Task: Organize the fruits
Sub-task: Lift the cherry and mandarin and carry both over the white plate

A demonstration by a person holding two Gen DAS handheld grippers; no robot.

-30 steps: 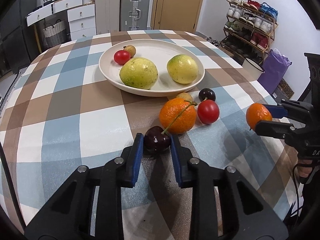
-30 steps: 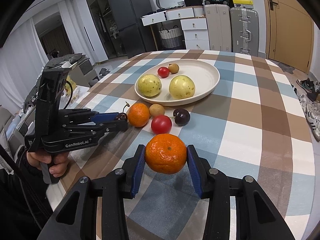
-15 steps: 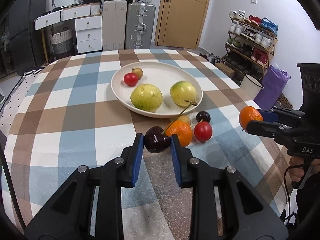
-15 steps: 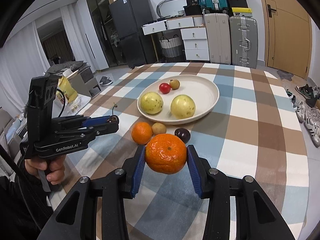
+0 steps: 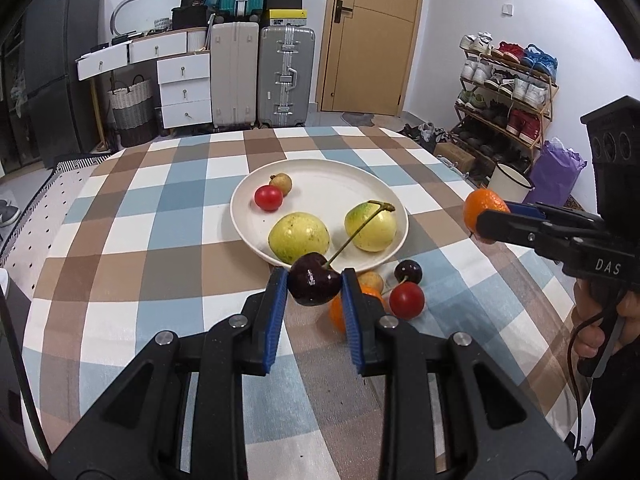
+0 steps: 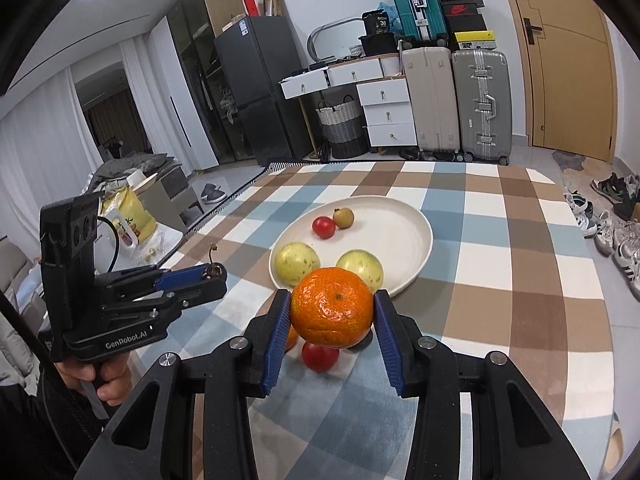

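Note:
My left gripper (image 5: 314, 286) is shut on a dark cherry (image 5: 314, 285) with a long stem, held above the table in front of the white plate (image 5: 332, 172). My right gripper (image 6: 331, 312) is shut on an orange tangerine (image 6: 331, 313), held high to the right of the plate; it also shows in the left wrist view (image 5: 482, 210). The plate holds two yellow-green fruits (image 5: 298, 237) (image 5: 372, 228), a red tomato (image 5: 268, 197) and a small brown fruit (image 5: 281, 182). On the cloth lie a second cherry (image 5: 408, 271), a red tomato (image 5: 407, 300), a tangerine (image 5: 336, 314) and a small brown fruit (image 5: 372, 280).
The round table has a blue, brown and white checked cloth (image 5: 140, 240). Suitcases (image 5: 286, 76), white drawers (image 5: 184, 88) and a shoe rack (image 5: 508, 92) stand behind it. A side table with a yellow bag (image 6: 132, 220) stands left of the table.
Both grippers have risen and pulled back from the table with their fruits. The cherry and tangerine now hang higher above the loose fruits beside the plate.

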